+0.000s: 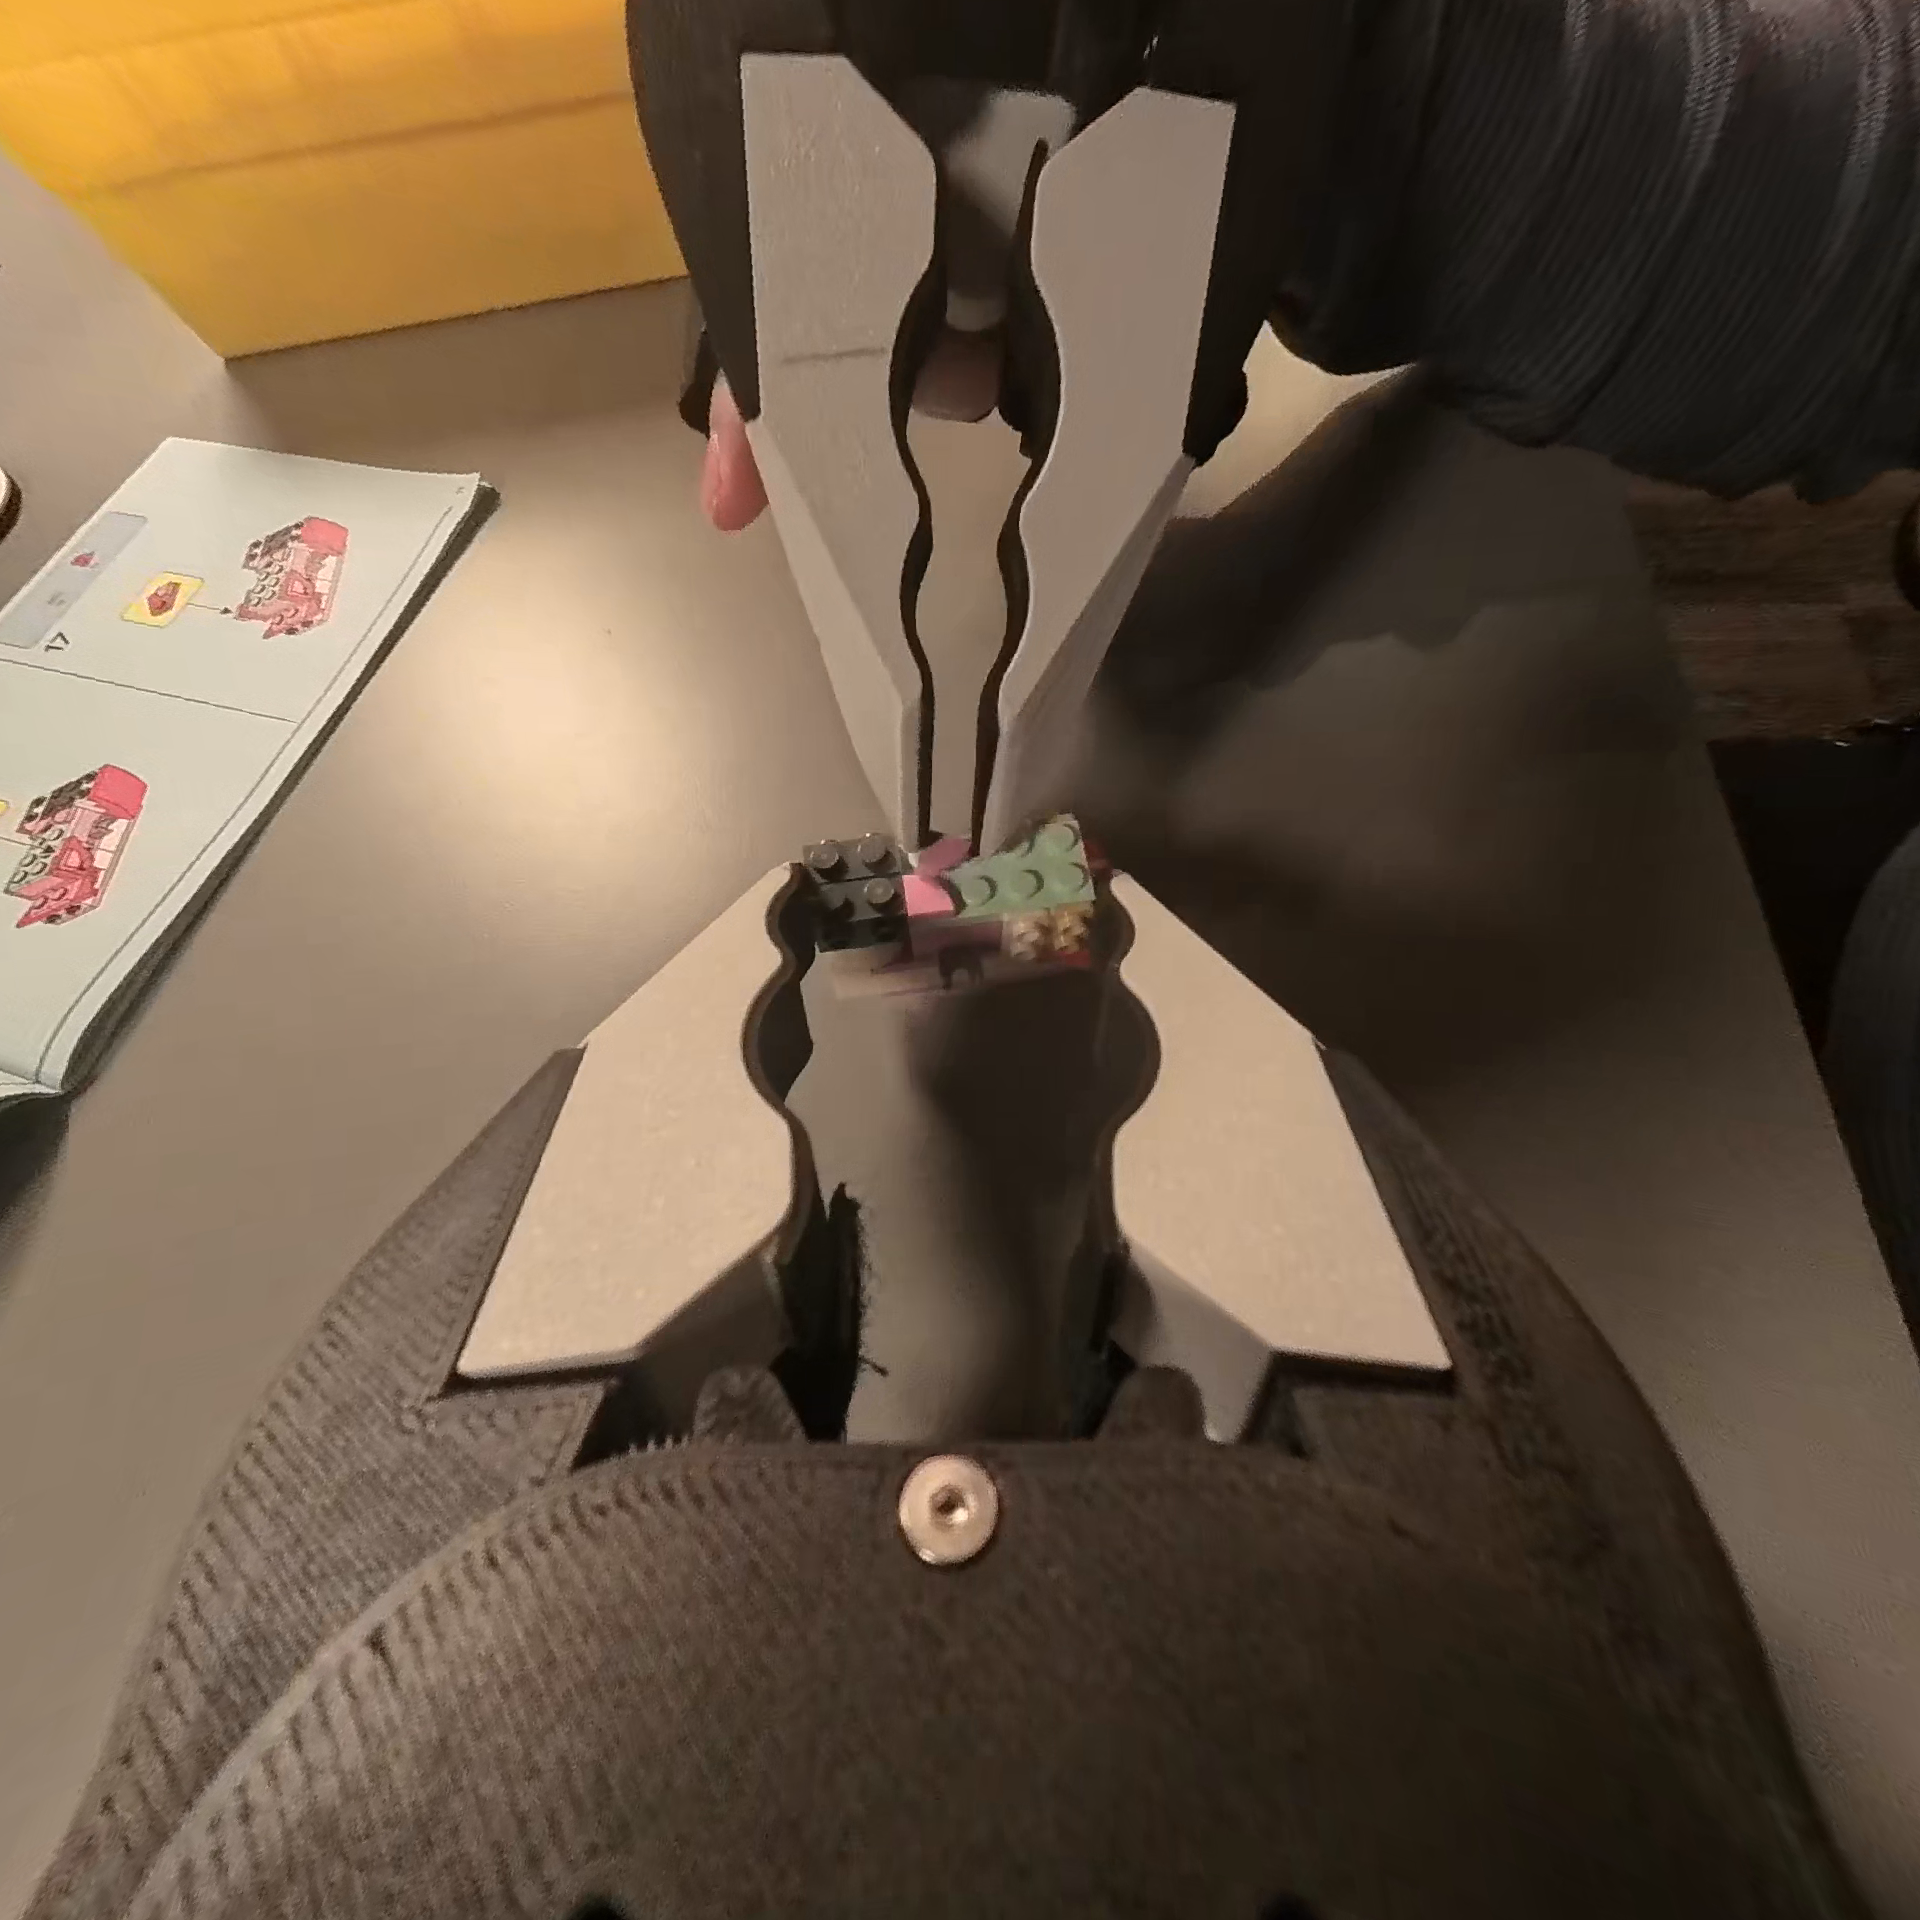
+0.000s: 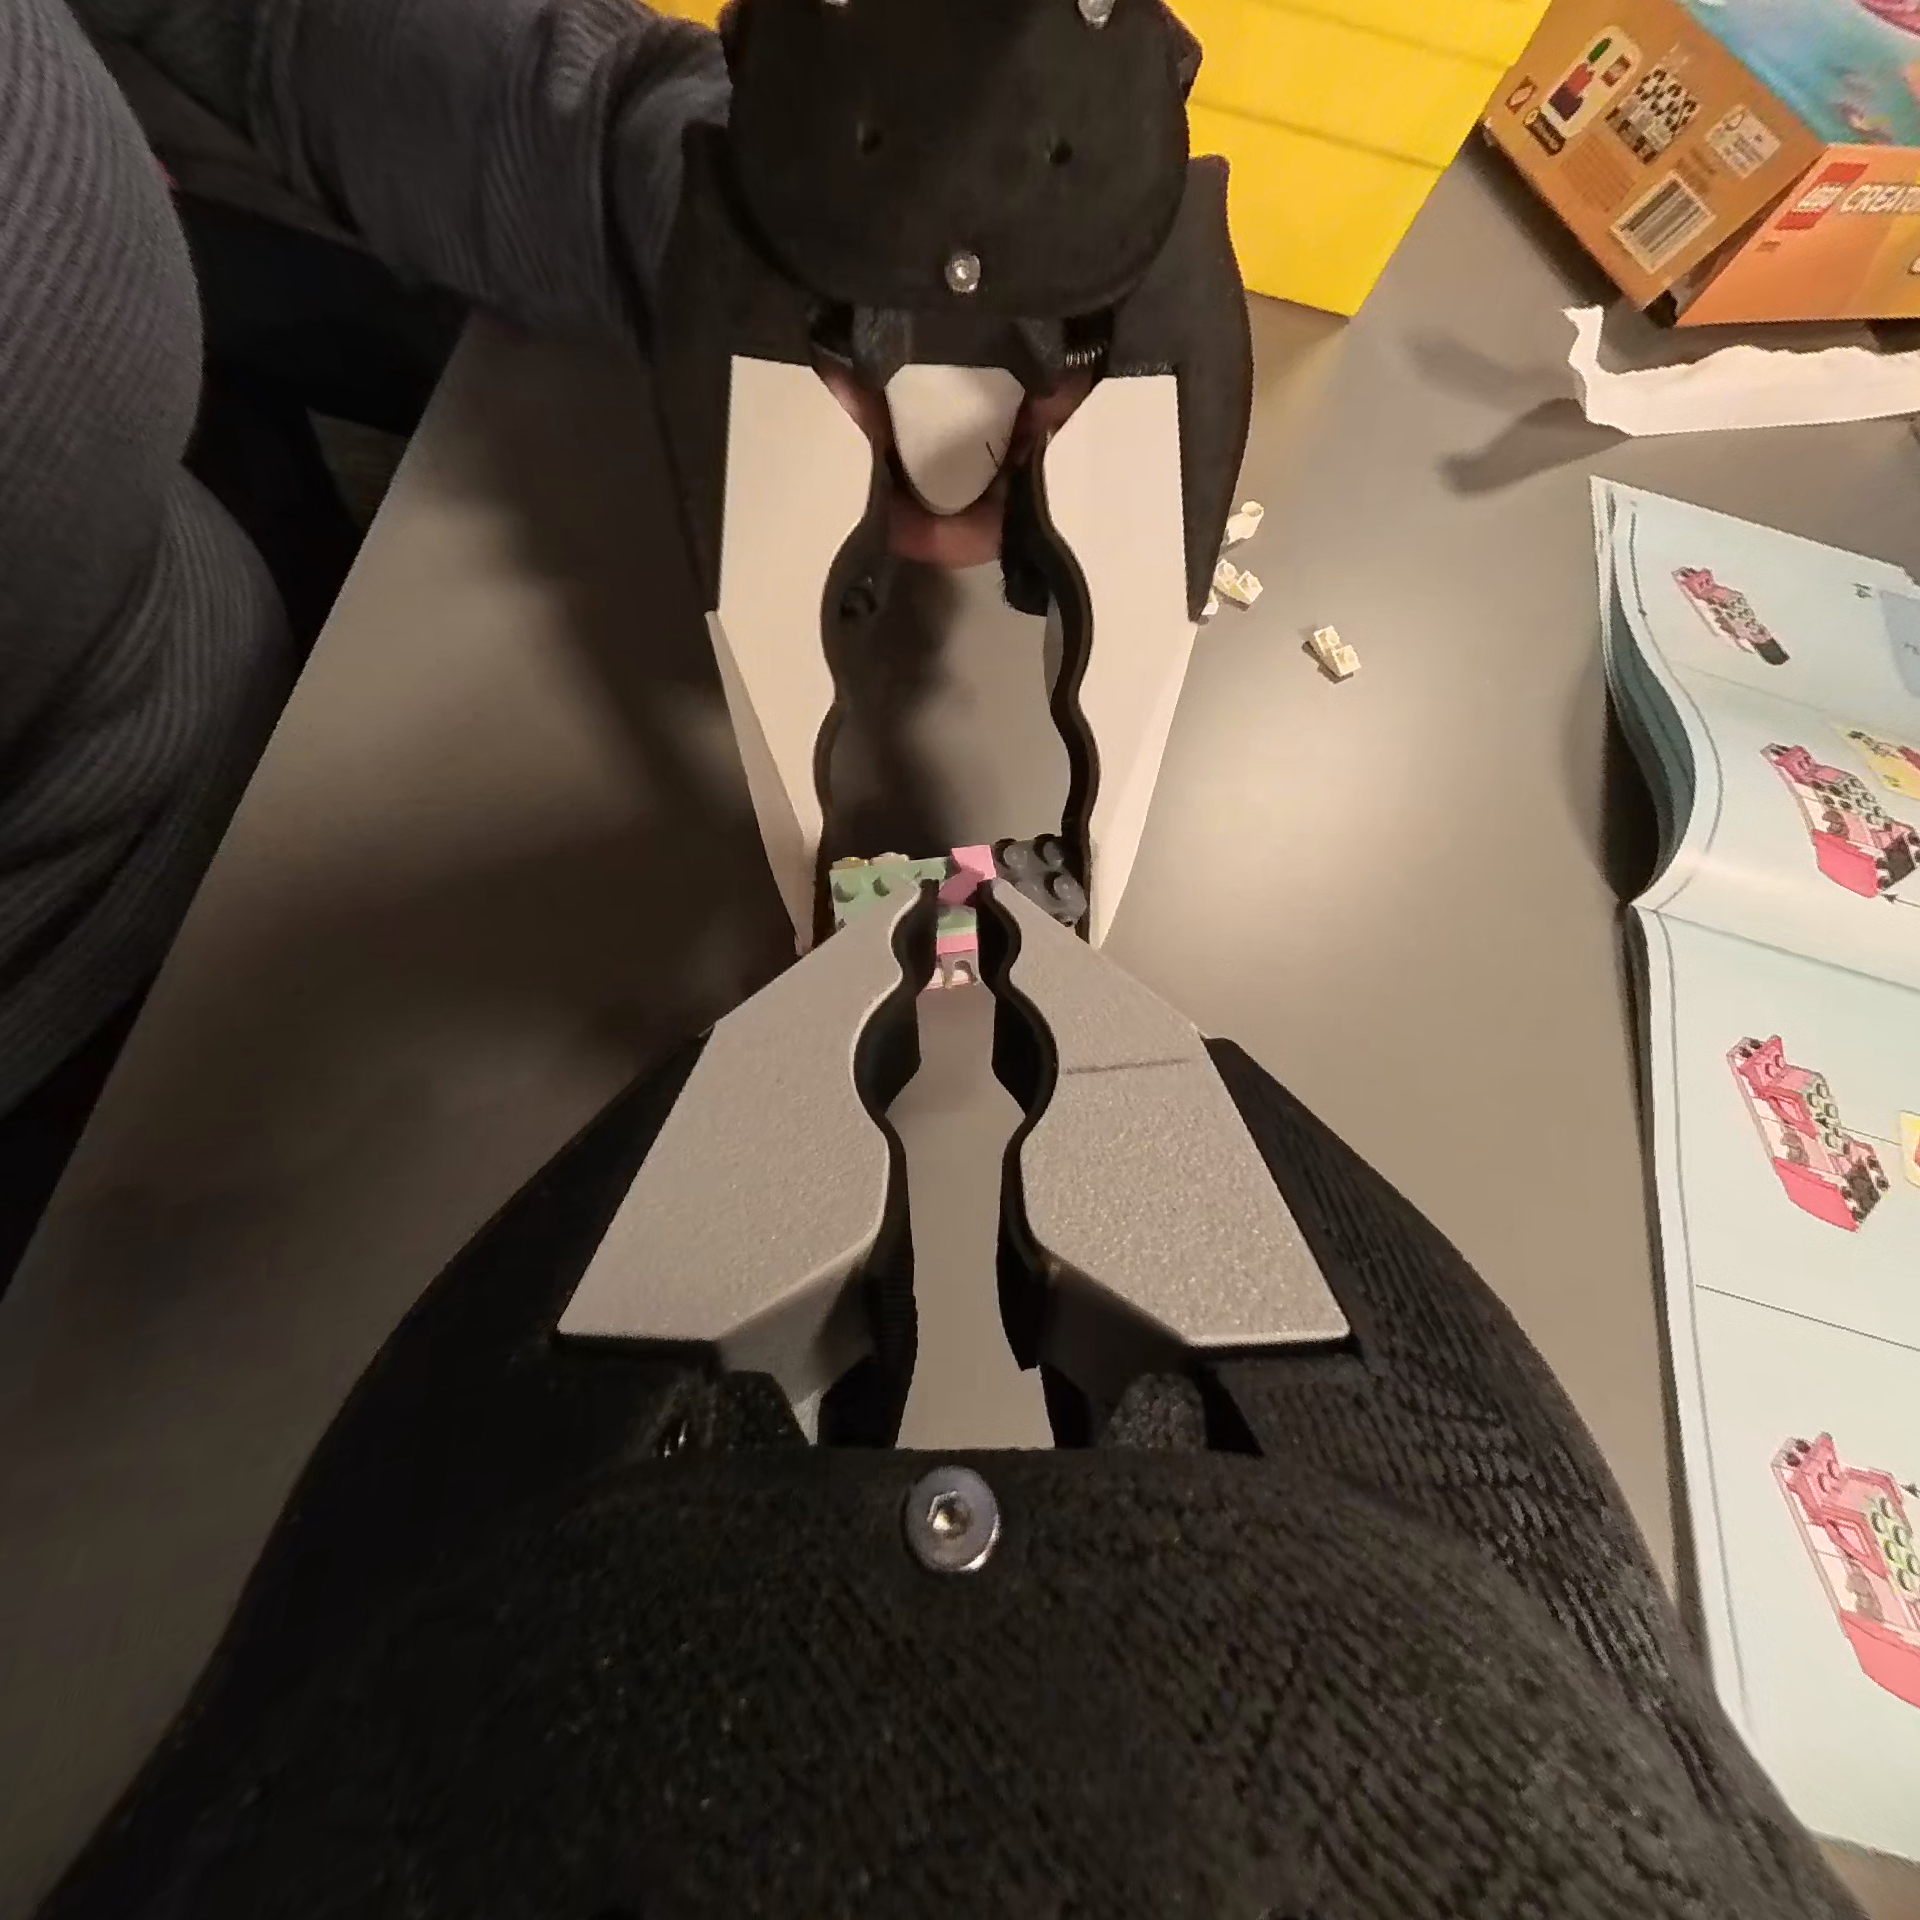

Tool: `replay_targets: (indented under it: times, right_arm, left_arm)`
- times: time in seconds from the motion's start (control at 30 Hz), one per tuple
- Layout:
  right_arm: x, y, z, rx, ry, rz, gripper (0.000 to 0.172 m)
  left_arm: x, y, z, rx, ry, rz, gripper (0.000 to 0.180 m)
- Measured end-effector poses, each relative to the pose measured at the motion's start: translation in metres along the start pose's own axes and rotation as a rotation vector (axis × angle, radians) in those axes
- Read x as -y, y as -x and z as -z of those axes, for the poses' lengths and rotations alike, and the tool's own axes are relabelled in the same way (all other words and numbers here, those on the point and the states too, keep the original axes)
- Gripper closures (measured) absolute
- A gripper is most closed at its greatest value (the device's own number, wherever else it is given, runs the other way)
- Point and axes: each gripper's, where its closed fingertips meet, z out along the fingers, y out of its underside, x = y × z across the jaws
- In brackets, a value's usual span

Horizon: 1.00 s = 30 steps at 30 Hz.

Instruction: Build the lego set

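A small brick model (image 1: 1023,883) of green, pink and dark grey bricks (image 1: 852,883) sits between the fingertips of my left gripper (image 1: 956,894), which is shut on its two ends just over the grey table (image 1: 520,831). My right gripper (image 2: 956,920) faces the left one and is shut on a small pink piece (image 2: 966,878) at the model's top middle. In the left wrist view the right gripper (image 1: 956,831) comes in from above. In the right wrist view the model's green plate (image 2: 868,894) and dark grey bricks (image 2: 1039,873) lie between the left gripper's fingers (image 2: 1107,831).
An open instruction booklet (image 1: 208,675) lies on the table and also shows in the right wrist view (image 2: 1766,935). Loose white bricks (image 2: 1333,655), a cardboard box (image 2: 1714,135), torn white paper (image 2: 1714,384) and a yellow block (image 1: 364,156) are beyond. The table edge runs near my sleeve. My two grippers' fingertips are within a few centimetres of each other. From either gripper's tips it is about 30 centimetres to the yellow block (image 1: 364,156).
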Motion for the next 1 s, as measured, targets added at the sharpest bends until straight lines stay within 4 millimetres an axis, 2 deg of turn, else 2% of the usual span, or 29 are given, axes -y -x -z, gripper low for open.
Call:
replay_targets:
  times: [0.23,0.53,1.0]
  right_arm:
    - [-0.001,0.001,0.001,-0.024,0.030,0.036,0.167]
    - [-0.001,0.011,0.004,0.002,0.061,0.081,0.166]
    - [-0.003,0.017,0.003,0.020,0.092,0.090,0.166]
  left_arm:
    - [-0.001,-0.002,-0.001,-0.012,0.006,-0.007,0.127]
    - [-0.002,-0.017,-0.003,-0.086,0.014,-0.052,0.127]
    - [0.000,-0.021,-0.002,-0.127,-0.009,-0.022,0.127]
